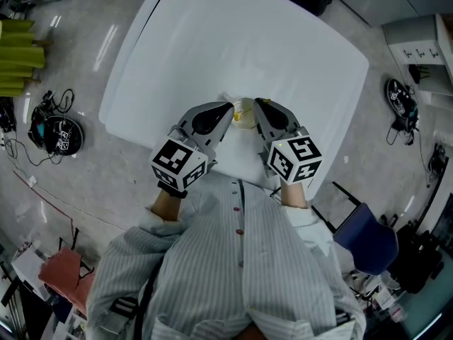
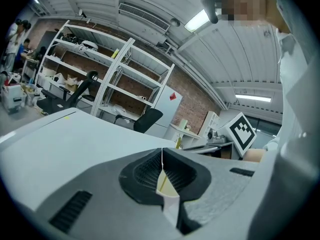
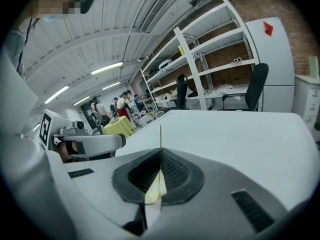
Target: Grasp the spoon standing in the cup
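- Striped shirt (image 1: 233,261) of mine fills the bottom of the head view, with both forearms reaching up out of it.
- Left tool (image 1: 230,109) lies just above the shirt, left of centre. It is clenched: in the left gripper view the jaws meet on a thin pale-yellow sheet seen edge-on, which looks like the wall of the cup (image 1: 243,113).
- Right tool (image 1: 257,103) lies right of centre and is clenched as well. In the right gripper view its jaws are pressed on the spoon (image 3: 160,134), whose thin yellow handle rises straight up past the jaw tips.
- That cup stands between the two tool tips, at the middle of the head view and touching both. It is close to the near edge of the desk (image 1: 233,41).
- White desk top spreads toward the upper part of the frame.
- Grey floor (image 1: 85,161) surrounds it, with cables (image 1: 56,129) at the left edge.
- White shelving (image 3: 215,59) stands against a brick wall, farthest off in the right gripper view.
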A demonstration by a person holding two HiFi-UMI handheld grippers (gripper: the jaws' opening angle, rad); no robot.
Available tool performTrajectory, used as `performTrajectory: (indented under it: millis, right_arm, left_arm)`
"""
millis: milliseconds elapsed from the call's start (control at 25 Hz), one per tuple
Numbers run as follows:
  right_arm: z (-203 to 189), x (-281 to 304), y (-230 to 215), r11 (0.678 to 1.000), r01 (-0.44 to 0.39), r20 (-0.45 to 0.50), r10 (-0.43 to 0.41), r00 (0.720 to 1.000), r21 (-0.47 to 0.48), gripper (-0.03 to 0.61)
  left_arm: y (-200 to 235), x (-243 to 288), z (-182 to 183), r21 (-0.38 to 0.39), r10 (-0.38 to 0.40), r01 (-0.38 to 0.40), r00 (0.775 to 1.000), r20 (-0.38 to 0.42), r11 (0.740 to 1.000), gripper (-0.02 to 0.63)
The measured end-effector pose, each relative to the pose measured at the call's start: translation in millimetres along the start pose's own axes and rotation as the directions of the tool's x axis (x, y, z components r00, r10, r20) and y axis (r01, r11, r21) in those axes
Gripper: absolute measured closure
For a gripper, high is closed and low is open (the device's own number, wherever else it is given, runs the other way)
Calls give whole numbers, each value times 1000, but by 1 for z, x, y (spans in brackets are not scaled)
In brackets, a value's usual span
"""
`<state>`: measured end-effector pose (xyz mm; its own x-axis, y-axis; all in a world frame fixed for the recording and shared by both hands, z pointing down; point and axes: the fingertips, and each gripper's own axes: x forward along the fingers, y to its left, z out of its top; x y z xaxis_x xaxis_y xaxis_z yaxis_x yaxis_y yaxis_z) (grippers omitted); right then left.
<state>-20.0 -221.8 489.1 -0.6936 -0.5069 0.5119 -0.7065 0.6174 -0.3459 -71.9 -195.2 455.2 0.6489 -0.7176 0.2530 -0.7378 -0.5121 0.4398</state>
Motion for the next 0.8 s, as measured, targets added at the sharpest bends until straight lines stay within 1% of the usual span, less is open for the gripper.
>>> performTrajectory:
  millis: [400,800]
  right_arm:
    - [7,-7,8,1000,-21,1,21,1000,10,568]
    - [30,-22,19,999,-15,54,17,998,-28,568]
  left_arm:
    - [-4,-4,7,13,-4,4,1000,15,1000,603]
    - [-11,-8,17,32,-16,15,999,34,999,603]
